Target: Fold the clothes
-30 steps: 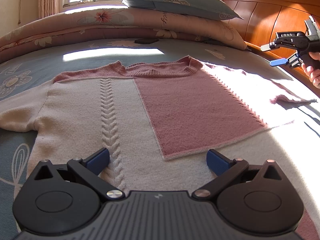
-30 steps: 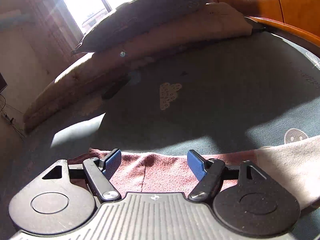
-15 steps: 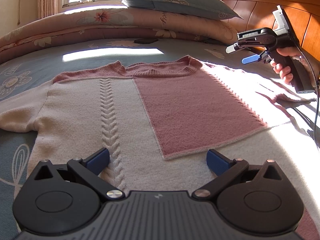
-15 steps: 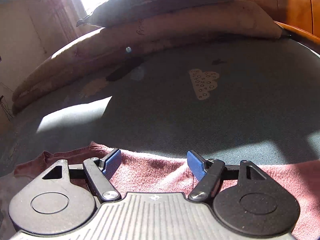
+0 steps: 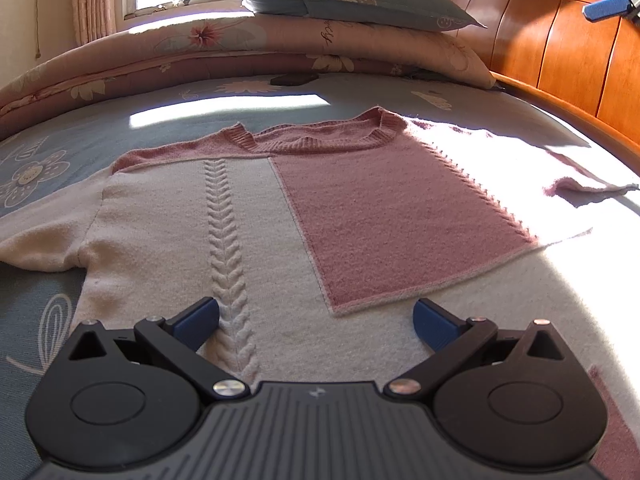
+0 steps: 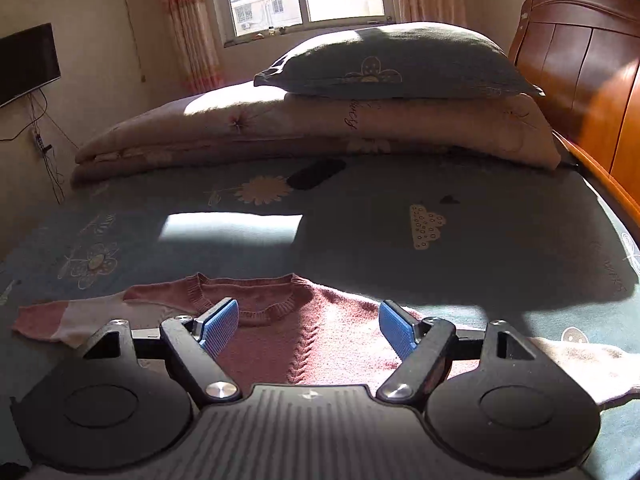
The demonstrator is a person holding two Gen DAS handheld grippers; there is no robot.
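Note:
A pink and cream knitted sweater (image 5: 280,216) lies flat on the bed, collar toward the pillows. Its right sleeve is folded in over the body; its left sleeve lies out to the side. My left gripper (image 5: 316,322) hovers open low over the cream lower part, beside the cable stitch, holding nothing. My right gripper (image 6: 308,326) is open above the collar end of the sweater (image 6: 288,332), well clear of the cloth. One blue fingertip of the right gripper (image 5: 606,7) shows at the top right of the left wrist view.
A blue flowered bedsheet (image 6: 460,264) covers the bed. A folded quilt (image 6: 320,128) with a grey-green pillow (image 6: 392,64) on it lies at the far side. A dark flat object (image 6: 316,174) rests before the quilt. The wooden headboard (image 5: 560,52) stands right.
The right gripper has risen and pulled back from the collar, swinging up out of most of the left wrist view. The left gripper and the sweater have stayed still.

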